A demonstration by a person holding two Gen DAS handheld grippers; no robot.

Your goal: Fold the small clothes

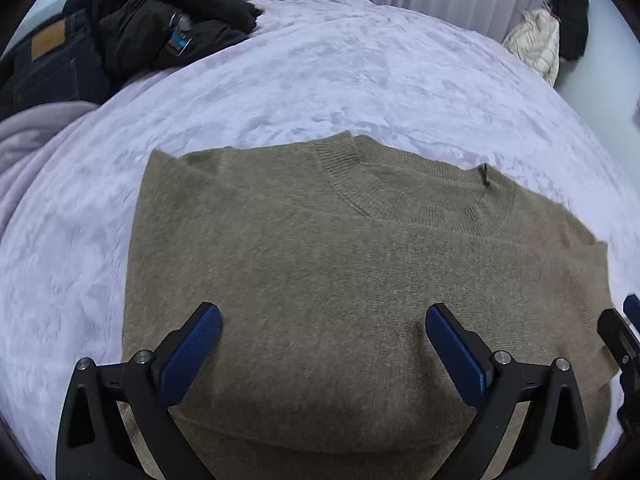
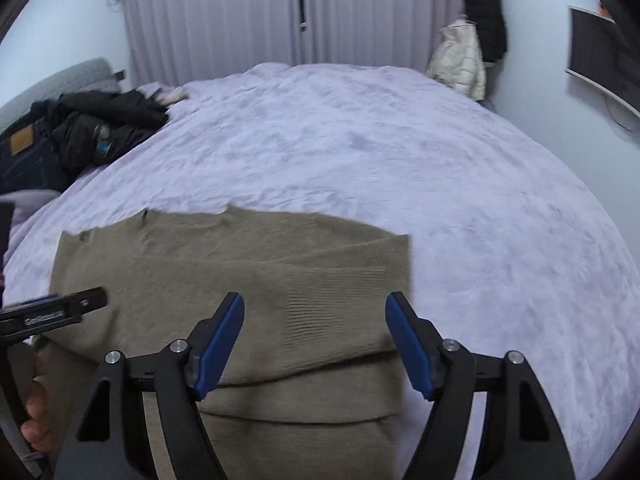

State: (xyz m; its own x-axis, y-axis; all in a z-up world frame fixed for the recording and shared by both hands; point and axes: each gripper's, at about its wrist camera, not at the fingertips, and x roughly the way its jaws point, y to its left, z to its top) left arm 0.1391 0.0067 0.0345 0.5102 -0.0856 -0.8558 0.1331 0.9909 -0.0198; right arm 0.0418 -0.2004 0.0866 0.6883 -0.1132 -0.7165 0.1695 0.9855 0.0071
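A khaki knitted sweater [image 1: 320, 264] lies folded on the lavender bed cover [image 1: 320, 80], its ribbed collar [image 1: 420, 200] facing away from me. My left gripper [image 1: 323, 320] is open and empty just above the sweater's near part. In the right wrist view the sweater [image 2: 248, 272] shows folded layers near its right edge. My right gripper [image 2: 315, 312] is open and empty over that right side. The left gripper's tip [image 2: 80, 300] shows at the left of the right wrist view, and the right gripper's tip [image 1: 624, 332] at the right edge of the left wrist view.
A pile of dark clothes and jeans [image 1: 120, 40] lies at the bed's far left, also seen in the right wrist view [image 2: 80, 132]. A grey blanket [image 1: 28, 144] is at the left. Jackets [image 2: 468, 52] hang by the far wall. Curtains [image 2: 240, 12] stand behind the bed.
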